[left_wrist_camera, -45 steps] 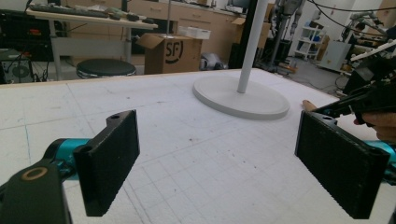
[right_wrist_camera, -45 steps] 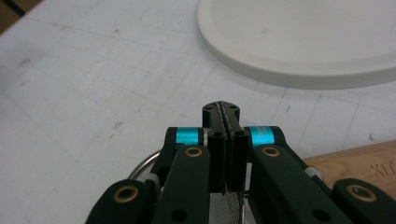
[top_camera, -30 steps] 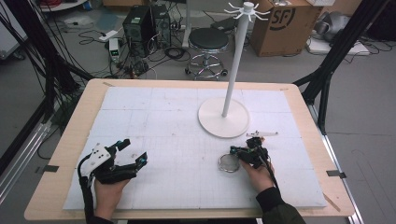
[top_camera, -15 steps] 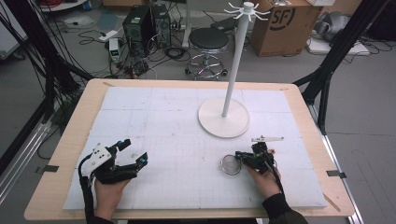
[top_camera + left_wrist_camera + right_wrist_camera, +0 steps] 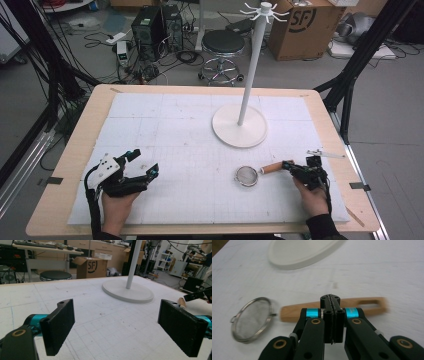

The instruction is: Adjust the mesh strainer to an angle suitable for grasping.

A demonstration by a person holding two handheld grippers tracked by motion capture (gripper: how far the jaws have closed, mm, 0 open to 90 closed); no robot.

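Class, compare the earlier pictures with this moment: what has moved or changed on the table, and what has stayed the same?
The right tool, shut, has slid rightward with its hand. The strainer with the wooden handle moved right with it, and its handle now shows. The left tool stayed open and in place; the white stand did not move.

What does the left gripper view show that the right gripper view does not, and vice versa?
Left gripper view: the left gripper, jaws wide open with nothing between them, the stand's pole, a black stool and a cardboard box. Right gripper view: the right gripper, jaws shut, just in front of a slotted wooden handle, and the round mesh strainer at that handle's end. Shared: the stand's round base, the white mat, and the handle's tip, which peeks in at the left gripper view's right edge.
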